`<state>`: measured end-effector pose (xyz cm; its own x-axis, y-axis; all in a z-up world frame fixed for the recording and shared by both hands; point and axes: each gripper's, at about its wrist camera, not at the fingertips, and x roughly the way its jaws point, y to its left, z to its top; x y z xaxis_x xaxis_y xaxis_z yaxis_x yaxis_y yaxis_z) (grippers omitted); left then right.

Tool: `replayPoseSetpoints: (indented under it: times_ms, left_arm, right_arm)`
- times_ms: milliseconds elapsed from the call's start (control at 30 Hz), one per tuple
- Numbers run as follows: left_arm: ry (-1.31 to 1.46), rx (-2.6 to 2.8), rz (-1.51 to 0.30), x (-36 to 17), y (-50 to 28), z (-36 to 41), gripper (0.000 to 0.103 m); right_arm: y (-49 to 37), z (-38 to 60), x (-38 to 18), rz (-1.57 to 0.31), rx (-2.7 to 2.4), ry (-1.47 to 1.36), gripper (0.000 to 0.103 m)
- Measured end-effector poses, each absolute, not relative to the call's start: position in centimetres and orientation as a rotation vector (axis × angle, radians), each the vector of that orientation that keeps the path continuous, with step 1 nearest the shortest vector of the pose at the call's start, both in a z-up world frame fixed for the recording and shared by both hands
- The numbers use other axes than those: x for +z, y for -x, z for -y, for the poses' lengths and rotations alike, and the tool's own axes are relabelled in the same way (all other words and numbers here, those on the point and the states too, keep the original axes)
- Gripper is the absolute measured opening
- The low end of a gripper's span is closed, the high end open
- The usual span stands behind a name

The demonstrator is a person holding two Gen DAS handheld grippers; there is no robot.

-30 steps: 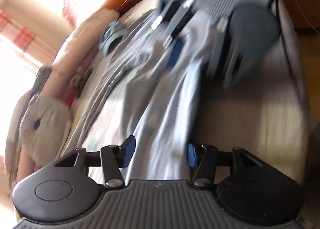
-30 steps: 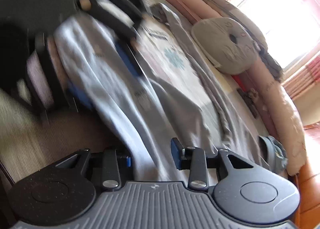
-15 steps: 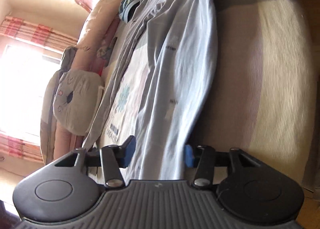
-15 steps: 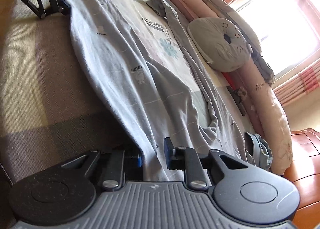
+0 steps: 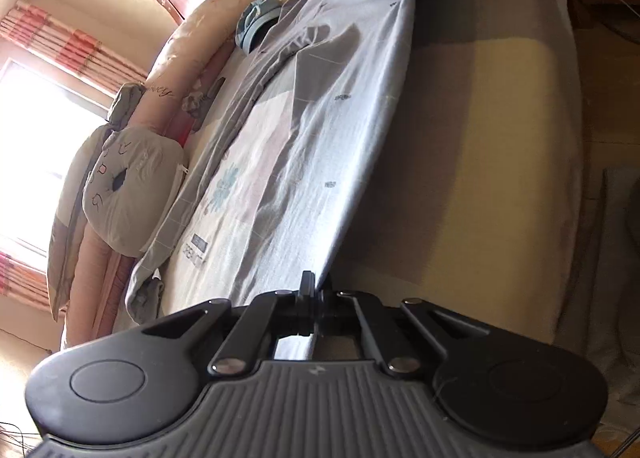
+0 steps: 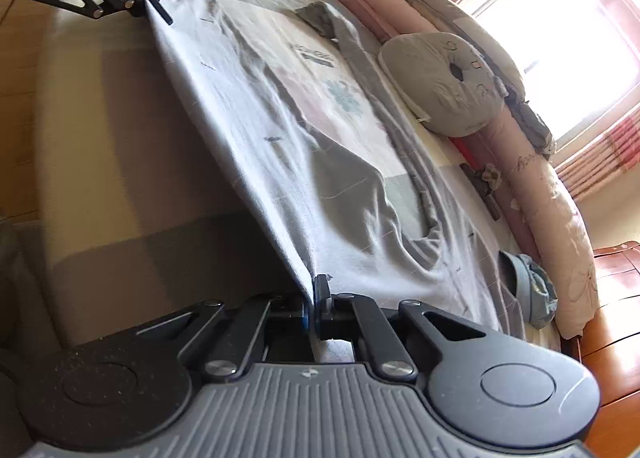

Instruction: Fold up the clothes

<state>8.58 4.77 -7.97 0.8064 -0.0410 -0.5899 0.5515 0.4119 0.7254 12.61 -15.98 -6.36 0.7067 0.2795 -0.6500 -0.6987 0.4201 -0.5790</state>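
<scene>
Both tools are clamped on one long edge of the pale grey garment [image 6: 288,162]: the left tool [image 5: 310,290] at one end, the right tool [image 6: 312,298] at the other, the hem stretched taut between them above the bed [image 5: 480,162]. Keeping that tension even should give a straight crease. The mattress strip nearest me lies bare; the round cushion [image 6: 440,90] and rolled pink quilt [image 6: 560,210] crowd the far side.

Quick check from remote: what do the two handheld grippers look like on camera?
Both match: left gripper and right gripper have black linkage arms with silver rivets, a ribbed grey body flanked by round black discs, and blue finger pads. No cables or sleeves visible.
</scene>
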Motion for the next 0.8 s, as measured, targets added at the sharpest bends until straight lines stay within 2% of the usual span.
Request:
replayPoseSetpoints:
  times_ms: [133,167,233,267,400,467,533,567,600,800]
  left_arm:
    - [-1.082,-0.394,-0.531,-8.9,-6.9,-4.8,0.001]
    - [-1.075,-0.391,-0.53,-9.0,-6.5,-4.8,0.002]
    - [-1.058,-0.382,-0.535,-8.8,-5.8,-5.0,0.008]
    - [-1.034,-0.385,-0.546,-8.3,-5.4,-5.4,0.011]
    - [-0.869,-0.348,-0.604,-6.0,-4.1,-8.0,0.012]
    - [-0.684,-0.298,-0.654,-4.6,-4.1,-10.7,0.018]
    - [-0.435,-0.214,-0.706,-3.6,-5.1,-14.4,0.031]
    - [-0.306,-0.169,-0.728,-3.3,-5.6,-16.3,0.042]
    - [-0.178,-0.122,-0.747,-3.0,-6.0,-18.3,0.045]
    - [0.373,0.073,-0.754,-4.4,-7.0,-26.9,0.044]
  right_arm:
    - [-10.9,15.8,-7.4,-0.509,0.623,0.979,0.006]
    - [-10.5,15.8,-7.7,-0.505,0.607,0.98,0.009]
    - [-9.9,16.0,-7.6,-0.505,0.587,0.96,0.01]
    - [-9.6,16.3,-7.3,-0.507,0.582,0.944,0.013]
    - [-8.1,18.3,-6.0,-0.526,0.549,0.839,0.033]
    - [-7.5,19.6,-5.6,-0.553,0.534,0.761,0.036]
    - [-7.1,20.8,-5.1,-0.582,0.522,0.654,0.039]
    - [-7.0,21.4,-4.9,-0.594,0.518,0.591,0.044]
    - [-7.0,22.0,-4.7,-0.602,0.514,0.525,0.05]
    - [-7.4,24.0,-4.0,-0.624,0.529,0.201,0.064]
